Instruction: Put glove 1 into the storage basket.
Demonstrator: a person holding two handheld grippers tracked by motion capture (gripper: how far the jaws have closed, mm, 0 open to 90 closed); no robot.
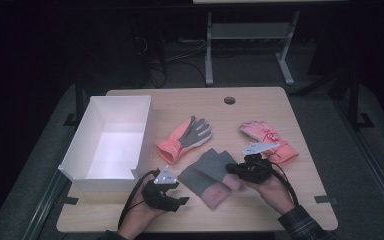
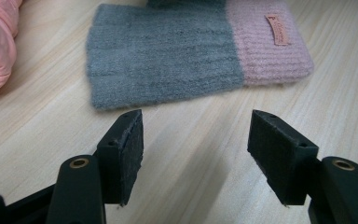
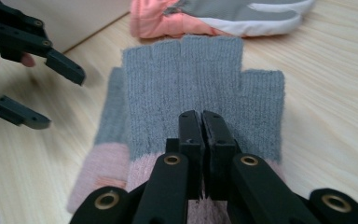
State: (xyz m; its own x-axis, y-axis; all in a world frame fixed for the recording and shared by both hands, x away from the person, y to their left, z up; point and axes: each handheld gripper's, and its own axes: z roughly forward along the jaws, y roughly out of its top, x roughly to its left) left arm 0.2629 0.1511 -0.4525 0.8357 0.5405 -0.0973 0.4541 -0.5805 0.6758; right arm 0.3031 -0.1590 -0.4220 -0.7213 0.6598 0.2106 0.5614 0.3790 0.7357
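Two grey knit fingerless gloves (image 1: 207, 172) with pink cuffs lie stacked and offset at the table's front middle. My right gripper (image 1: 231, 170) is shut, its tips resting on the top glove (image 3: 200, 70) just above the pink cuff; no fold of fabric shows between the jaws. The lower glove (image 3: 109, 126) sticks out to one side. My left gripper (image 1: 180, 194) stands open just short of the gloves' finger end (image 2: 168, 51), nothing between its jaws, low over the wood. It also appears in the right gripper view (image 3: 51, 95).
A white open box (image 1: 75, 150) stands at the left. A pink and grey padded glove (image 1: 185, 137) lies behind the knit pair, and a pink glove (image 1: 265, 135) lies to the right. The wooden table (image 1: 260, 210) has a cable hole (image 1: 229, 100) at the back.
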